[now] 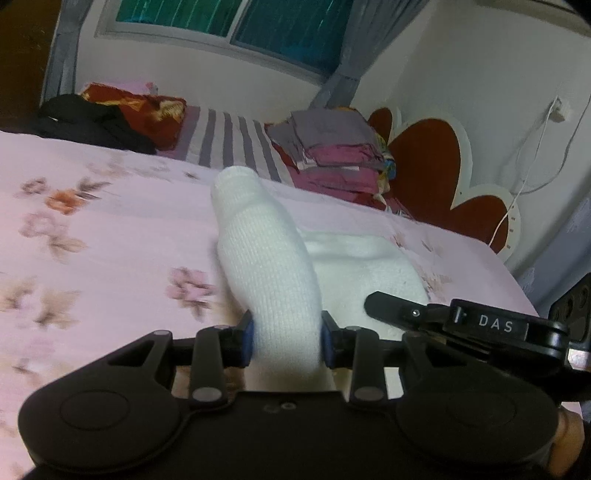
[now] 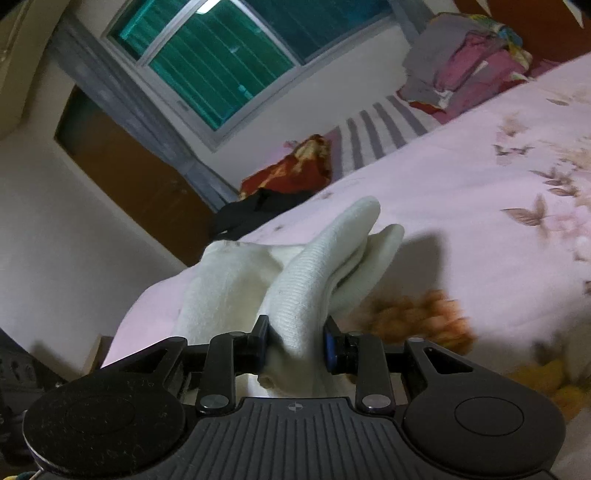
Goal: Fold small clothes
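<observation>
Left wrist view first: my left gripper (image 1: 287,341) is clamped on a fold of the white sock (image 1: 269,266), blue pads (image 1: 248,341) pressing into the knit from both sides. The sock stands up between the fingers, its rounded end pointing away from me, while another part of it lies on the pink floral bedspread (image 1: 92,229) just behind. The right gripper (image 1: 461,325) pokes into this view from the right edge, its black tip against the white fabric.

From the right wrist view, my right gripper (image 2: 295,345) is likewise closed on the ribbed part of the sock (image 2: 314,280), and the cloth bulges up between the pads. Two layers of it fan out beyond the fingers, above the bedspread (image 2: 461,192), which here shows butterfly prints and a blurred orange flower pattern nearby.

The room around the bed: a striped sheet (image 1: 229,144) lies past the bedspread's far edge, with a stack of folded clothes (image 1: 332,155) in grey and magenta on it, next to a red, petal-shaped headboard (image 1: 432,162). Farther along sit a red patterned cloth (image 1: 147,110) and a heap of black clothing (image 1: 92,118). Above them is a window (image 1: 229,26) with greenish panes and grey curtains (image 1: 343,74) at its sides. A white cable (image 1: 532,162) hangs from a wall socket on the right. The right wrist view also shows a brown wooden door (image 2: 125,162) to the left of the window.
</observation>
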The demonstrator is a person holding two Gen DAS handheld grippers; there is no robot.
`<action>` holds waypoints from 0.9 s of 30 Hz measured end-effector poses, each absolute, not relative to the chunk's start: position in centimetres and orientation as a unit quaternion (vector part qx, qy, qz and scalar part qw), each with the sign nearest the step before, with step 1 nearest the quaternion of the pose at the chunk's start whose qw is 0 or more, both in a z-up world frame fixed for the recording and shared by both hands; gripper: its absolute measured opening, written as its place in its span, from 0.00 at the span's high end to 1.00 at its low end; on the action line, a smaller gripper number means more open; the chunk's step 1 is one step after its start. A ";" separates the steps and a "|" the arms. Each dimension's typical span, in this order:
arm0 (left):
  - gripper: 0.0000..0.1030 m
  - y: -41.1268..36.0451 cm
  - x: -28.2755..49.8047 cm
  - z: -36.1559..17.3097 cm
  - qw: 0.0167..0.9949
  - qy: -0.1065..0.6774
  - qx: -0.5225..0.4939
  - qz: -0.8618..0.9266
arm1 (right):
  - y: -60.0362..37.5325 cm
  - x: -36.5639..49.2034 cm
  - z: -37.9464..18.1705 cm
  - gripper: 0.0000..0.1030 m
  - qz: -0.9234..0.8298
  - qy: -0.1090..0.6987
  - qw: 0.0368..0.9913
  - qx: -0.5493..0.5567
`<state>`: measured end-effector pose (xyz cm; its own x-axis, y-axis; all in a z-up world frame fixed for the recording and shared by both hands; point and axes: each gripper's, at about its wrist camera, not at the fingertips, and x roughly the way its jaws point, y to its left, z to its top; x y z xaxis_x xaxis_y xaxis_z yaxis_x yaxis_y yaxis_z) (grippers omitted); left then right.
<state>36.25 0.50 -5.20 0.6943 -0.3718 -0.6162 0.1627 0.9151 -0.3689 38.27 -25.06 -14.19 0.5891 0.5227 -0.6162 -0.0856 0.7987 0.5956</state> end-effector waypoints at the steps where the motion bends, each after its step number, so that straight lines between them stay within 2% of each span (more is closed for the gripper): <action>1: 0.68 1.6 35.8 -4.9 0.910 0.360 -0.145 -0.148 | -23.8 38.0 -13.8 0.72 0.180 0.415 0.853 0.260; 9: 0.68 13.6 32.7 -4.0 0.908 0.357 -0.151 -0.157 | -11.6 34.7 -12.9 0.72 0.172 0.409 0.861 0.248; 18: 0.69 26.4 31.9 -5.1 0.912 0.360 -0.157 -0.120 | 2.7 34.2 -15.8 0.72 0.189 0.423 0.850 0.249; 27: 0.68 32.7 33.4 -8.4 0.908 0.364 -0.182 -0.102 | 9.6 36.4 -20.0 0.72 0.200 0.437 0.846 0.230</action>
<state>33.45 32.72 -8.39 0.7144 -0.3179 -0.6233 0.0529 0.9128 -0.4049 36.40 9.55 -19.99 0.5377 0.5402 -0.6474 -0.1373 0.8137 0.5649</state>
